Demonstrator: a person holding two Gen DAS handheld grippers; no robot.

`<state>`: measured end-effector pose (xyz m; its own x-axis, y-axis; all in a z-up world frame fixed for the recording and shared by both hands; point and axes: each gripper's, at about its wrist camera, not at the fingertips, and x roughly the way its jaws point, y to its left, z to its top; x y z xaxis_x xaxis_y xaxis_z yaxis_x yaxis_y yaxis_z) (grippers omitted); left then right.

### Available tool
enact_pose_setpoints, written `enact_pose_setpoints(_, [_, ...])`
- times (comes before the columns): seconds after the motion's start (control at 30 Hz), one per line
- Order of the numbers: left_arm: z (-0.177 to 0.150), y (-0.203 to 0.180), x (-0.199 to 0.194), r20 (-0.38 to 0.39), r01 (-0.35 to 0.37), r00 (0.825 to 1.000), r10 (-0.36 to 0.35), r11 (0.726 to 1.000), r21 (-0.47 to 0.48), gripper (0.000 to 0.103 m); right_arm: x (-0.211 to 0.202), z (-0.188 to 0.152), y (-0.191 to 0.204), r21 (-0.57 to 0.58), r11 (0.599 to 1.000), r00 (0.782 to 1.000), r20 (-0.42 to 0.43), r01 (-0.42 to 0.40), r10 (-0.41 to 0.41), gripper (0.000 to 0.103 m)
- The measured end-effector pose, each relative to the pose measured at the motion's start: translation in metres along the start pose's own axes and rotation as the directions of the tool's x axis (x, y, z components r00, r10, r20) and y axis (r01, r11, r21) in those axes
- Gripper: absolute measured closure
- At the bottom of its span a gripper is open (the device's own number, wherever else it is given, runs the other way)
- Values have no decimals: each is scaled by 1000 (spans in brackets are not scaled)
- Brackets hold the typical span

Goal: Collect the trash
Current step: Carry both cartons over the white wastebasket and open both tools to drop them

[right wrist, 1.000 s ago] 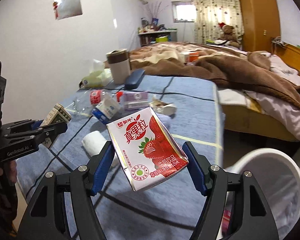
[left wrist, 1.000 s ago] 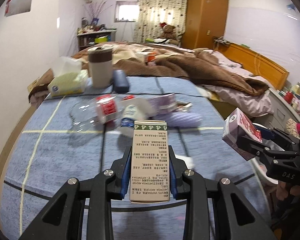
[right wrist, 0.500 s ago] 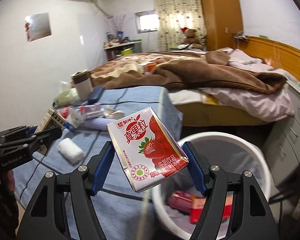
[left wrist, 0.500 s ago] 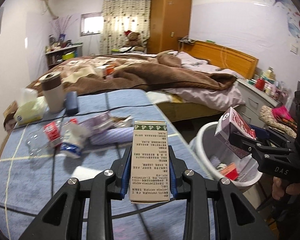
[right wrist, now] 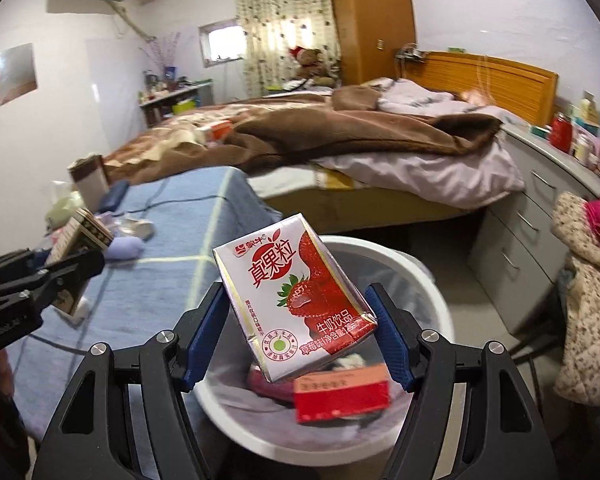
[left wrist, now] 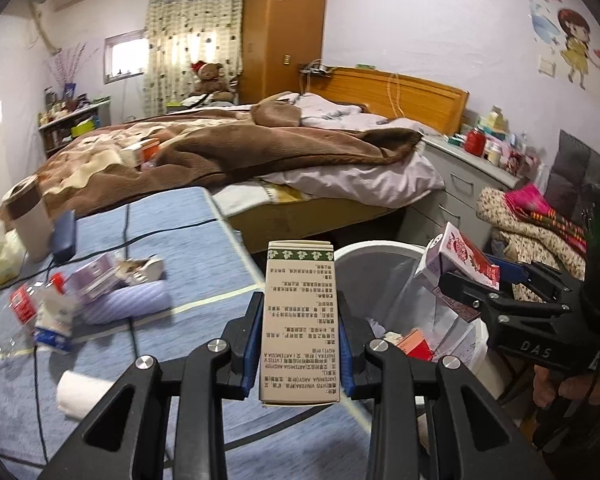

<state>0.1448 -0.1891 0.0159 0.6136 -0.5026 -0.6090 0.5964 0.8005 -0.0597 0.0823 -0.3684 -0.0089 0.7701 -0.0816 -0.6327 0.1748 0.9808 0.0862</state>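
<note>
My left gripper [left wrist: 300,340] was clamped on the tall beige medicine box [left wrist: 300,320], held upright, its top edge level with the near rim of the white trash bin [left wrist: 380,248]. My right gripper [right wrist: 296,332] was closed on the strawberry milk carton [right wrist: 296,300], tilted, directly above the bin's mouth [right wrist: 420,280]. A red box [right wrist: 340,392] already lay inside. More litter sat on the blue table cover [left wrist: 180,240]: crushed bottle [left wrist: 24,304], purple pouch [left wrist: 128,304], paper roll [left wrist: 80,392].
</note>
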Motion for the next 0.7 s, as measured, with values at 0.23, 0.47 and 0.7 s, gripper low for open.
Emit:
enact_pose_setpoints(0.23, [3, -31, 26, -45, 53, 998, -51, 998, 43, 70, 8, -8, -26, 43, 998, 998, -39, 53, -51, 32])
enact_pose_setpoints(0.47, [5, -51, 46, -72, 73, 995, -68, 995, 75, 70, 17, -13, -37, 45, 996, 994, -79, 82, -79, 32])
enact_pose_setpoints(0.7, [7, -51, 57, -82, 96, 992, -92, 994, 50, 44, 25, -14, -45, 65, 995, 992, -103, 75, -68, 31])
